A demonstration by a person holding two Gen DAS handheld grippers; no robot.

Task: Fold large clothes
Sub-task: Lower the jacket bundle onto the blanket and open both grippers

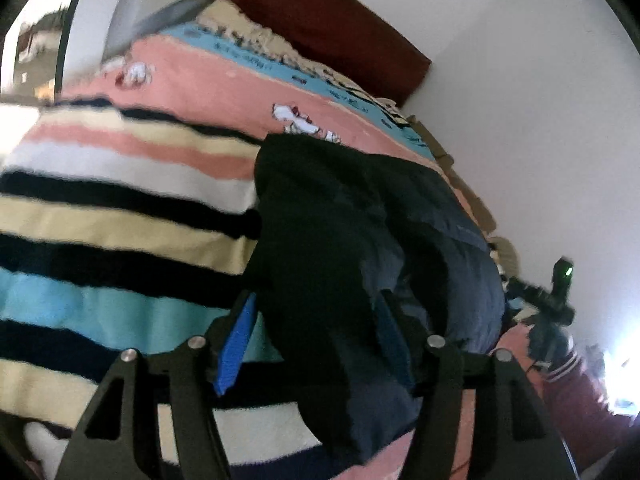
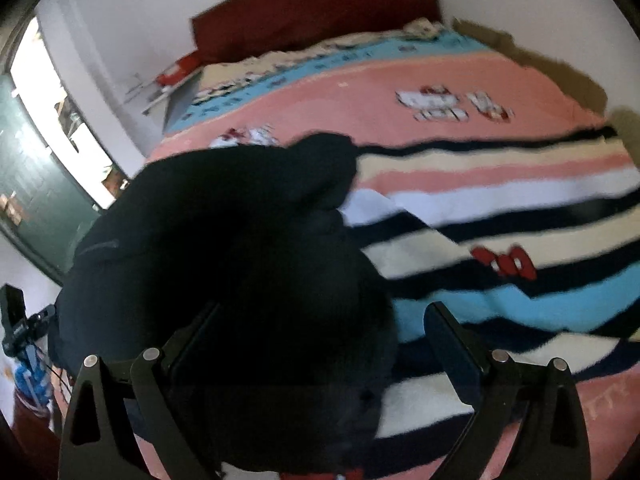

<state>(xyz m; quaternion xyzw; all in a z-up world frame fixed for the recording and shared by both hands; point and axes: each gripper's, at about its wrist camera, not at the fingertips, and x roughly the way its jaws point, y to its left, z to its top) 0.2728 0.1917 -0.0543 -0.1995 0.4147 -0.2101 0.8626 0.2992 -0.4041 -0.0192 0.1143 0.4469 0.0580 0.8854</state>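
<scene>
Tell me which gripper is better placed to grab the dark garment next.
Probably left: the left gripper has the dark garment draped between its open fingers; the right gripper has it over one side only.

Left claw and right claw both gape wide, fingers spread.

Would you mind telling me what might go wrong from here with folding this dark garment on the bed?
1. The dark garment lies bunched, with layers overlapping, so a fold may trap wrinkles.
2. The left tool has fabric draped between its spread fingers; it may pinch several layers.
3. Both views are blurred, and black cloth blocks much of the right tool view, so edges are hard to find.
</scene>
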